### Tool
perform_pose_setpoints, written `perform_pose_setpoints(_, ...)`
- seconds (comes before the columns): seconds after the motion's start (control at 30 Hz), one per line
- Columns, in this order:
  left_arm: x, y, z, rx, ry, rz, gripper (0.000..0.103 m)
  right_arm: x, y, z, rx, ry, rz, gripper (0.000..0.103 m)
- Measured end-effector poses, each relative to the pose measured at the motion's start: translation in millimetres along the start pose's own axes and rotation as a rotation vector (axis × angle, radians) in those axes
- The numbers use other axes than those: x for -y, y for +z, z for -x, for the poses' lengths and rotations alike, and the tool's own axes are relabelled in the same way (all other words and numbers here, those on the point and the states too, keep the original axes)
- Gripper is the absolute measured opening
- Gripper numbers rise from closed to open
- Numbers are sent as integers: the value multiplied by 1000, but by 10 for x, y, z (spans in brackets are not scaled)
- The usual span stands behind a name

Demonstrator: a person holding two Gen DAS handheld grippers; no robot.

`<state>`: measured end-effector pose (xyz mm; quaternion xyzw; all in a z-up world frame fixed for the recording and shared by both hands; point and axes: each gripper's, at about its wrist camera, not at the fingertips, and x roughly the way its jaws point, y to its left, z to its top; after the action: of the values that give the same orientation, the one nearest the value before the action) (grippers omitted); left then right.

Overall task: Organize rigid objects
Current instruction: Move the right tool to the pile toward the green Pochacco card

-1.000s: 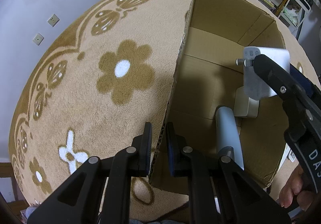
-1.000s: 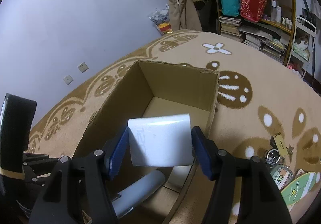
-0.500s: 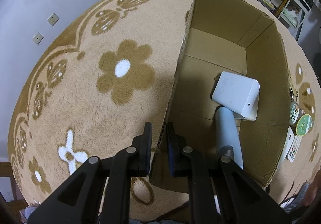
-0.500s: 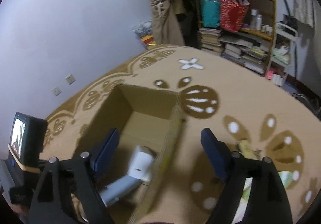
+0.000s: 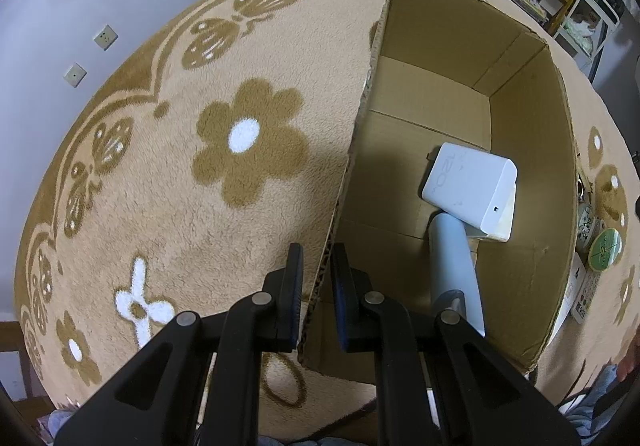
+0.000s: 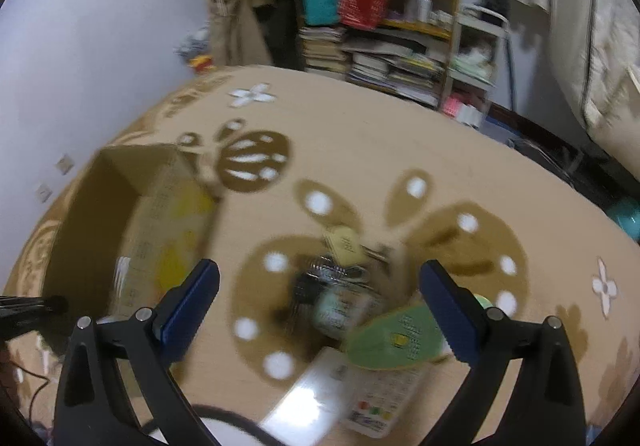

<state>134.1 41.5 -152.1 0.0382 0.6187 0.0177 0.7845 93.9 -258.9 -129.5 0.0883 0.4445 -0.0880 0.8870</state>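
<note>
My left gripper [image 5: 317,270] is shut on the near left wall of the open cardboard box [image 5: 520,118], one finger outside and one inside. On the box floor a white charger block [image 5: 468,186] rests tilted against a pale blue cylinder [image 5: 454,258]. My right gripper [image 6: 320,298] hangs over the carpet to the right of the cardboard box [image 6: 132,214]; its jaws are opening wide with nothing between them. Below it lies a blurred heap: a green oval card [image 6: 394,340], a white remote [image 6: 376,402], a bunch of keys [image 6: 320,282] and a white flat device [image 6: 308,402].
A tan carpet [image 5: 200,206] with brown flowers covers the floor. A shelf [image 6: 400,6] packed with books, a red bag and bottles stands at the back. Small round items [image 5: 606,250] lie right of the box. A wall with sockets [image 5: 106,37] is at the left.
The right gripper let the white charger drop into the box, opened wide and swung right over the items on the carpet. The left gripper kept its hold on the box wall.
</note>
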Motion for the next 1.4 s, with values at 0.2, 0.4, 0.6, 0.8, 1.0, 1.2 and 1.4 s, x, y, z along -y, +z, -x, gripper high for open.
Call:
perform_pose_setpoints(0.2,16,0,-3,0,7,-6,13,370,-83,-166,-45,-74,-102,103)
perform_pose_setpoints(0.4,17,4,-6,0,9,-7,13,605,-154,-351,-81,-124,-167,103)
perform_pose_setpoints(0.6,18,5,-5,0,11,-8,13,782,-275,-501,-115,-214,-253,103)
perform_pose_setpoints(0.8,20,8,-5,1,15,-11,13,875,-334,-588,-146,-220,-302,103)
perform_pose_setpoints(1.0,24,7,0,1,17,-12,13,884,-388,-658,-175,-188,-342,103)
perform_pose_setpoints(1.2,26,6,-1,1,18,-12,14,841,-421,-725,-207,-202,-333,103)
perform_pose_setpoints(1.4,26,4,-6,2,21,-14,14,892,-471,-733,-273,-171,-360,103)
